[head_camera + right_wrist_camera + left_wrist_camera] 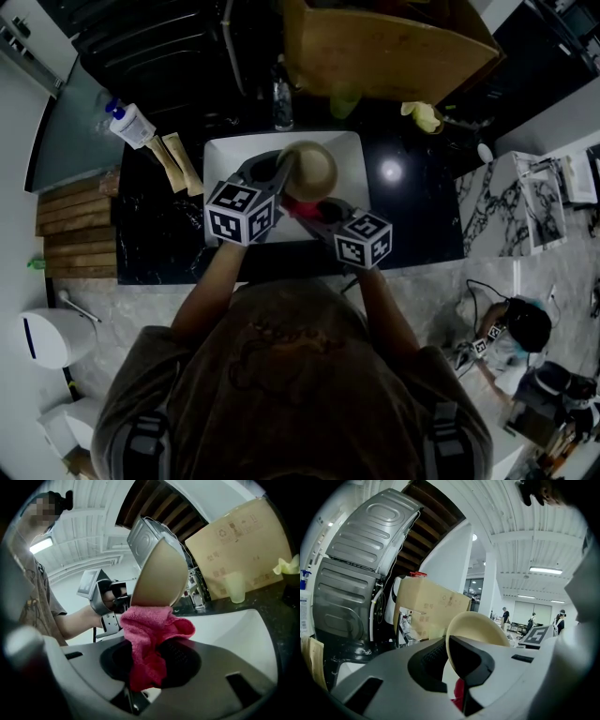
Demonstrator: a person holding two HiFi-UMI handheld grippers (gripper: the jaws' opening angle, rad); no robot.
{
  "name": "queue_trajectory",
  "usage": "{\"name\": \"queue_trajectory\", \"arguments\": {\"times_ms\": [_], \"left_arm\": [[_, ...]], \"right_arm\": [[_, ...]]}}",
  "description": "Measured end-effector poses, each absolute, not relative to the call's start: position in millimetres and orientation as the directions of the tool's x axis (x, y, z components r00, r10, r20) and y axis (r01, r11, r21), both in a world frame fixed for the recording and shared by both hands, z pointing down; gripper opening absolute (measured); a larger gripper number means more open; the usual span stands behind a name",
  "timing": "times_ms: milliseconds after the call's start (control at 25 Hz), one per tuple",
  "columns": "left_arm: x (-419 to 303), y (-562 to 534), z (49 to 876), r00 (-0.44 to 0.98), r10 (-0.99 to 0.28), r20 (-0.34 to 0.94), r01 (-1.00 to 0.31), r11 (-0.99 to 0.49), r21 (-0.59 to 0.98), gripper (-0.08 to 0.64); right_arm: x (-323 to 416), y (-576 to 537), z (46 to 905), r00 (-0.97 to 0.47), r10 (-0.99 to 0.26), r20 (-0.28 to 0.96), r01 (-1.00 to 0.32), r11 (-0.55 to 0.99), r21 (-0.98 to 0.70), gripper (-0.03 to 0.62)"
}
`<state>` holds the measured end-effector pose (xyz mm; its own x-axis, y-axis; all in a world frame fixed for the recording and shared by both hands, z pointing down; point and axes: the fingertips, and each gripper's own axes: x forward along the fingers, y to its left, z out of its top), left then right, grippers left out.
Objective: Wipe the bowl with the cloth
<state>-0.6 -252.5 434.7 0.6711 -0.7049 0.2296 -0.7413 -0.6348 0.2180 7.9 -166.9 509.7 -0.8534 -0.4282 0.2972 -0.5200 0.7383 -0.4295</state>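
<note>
The bowl (311,169) hung tipped on its side over the white sink (225,155), its rim pinched between the jaws of the left tongs (451,660). The pink cloth (150,634), clamped in the right tongs (149,667), pressed against the bowl's outer wall just ahead of them. By that contact, wiping looked under way. How much was done could not be told, and the inside was probably yet to do. Nothing showed in the bowl or in the visible part of the sink. Beyond both tongs a cardboard box (243,541) stood at the far edge of the dark table (178,234), its contents hidden.
</note>
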Motion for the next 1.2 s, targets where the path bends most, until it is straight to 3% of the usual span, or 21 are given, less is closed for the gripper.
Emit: {"name": "queue_trajectory", "arguments": {"times_ms": [320, 680, 1200], "left_arm": [[10, -245, 435, 0.701, -0.677, 0.223, -0.712, -0.656, 0.248, 0.015], [-33, -270, 433, 0.602, -0.764, 0.232, -0.798, -0.57, 0.194, 0.017], [-44, -277, 468, 0.544, -0.776, 0.32, -0.837, -0.526, 0.149, 0.017]], "right_arm": [[8, -175, 517, -0.836, -0.445, 0.32, -0.547, 0.722, -0.424, 0.118], [25, -160, 506, -0.851, -0.414, 0.324, -0.521, 0.749, -0.41, 0.118], [38, -144, 426, -0.872, -0.432, 0.232, -0.489, 0.793, -0.364, 0.118]]}}
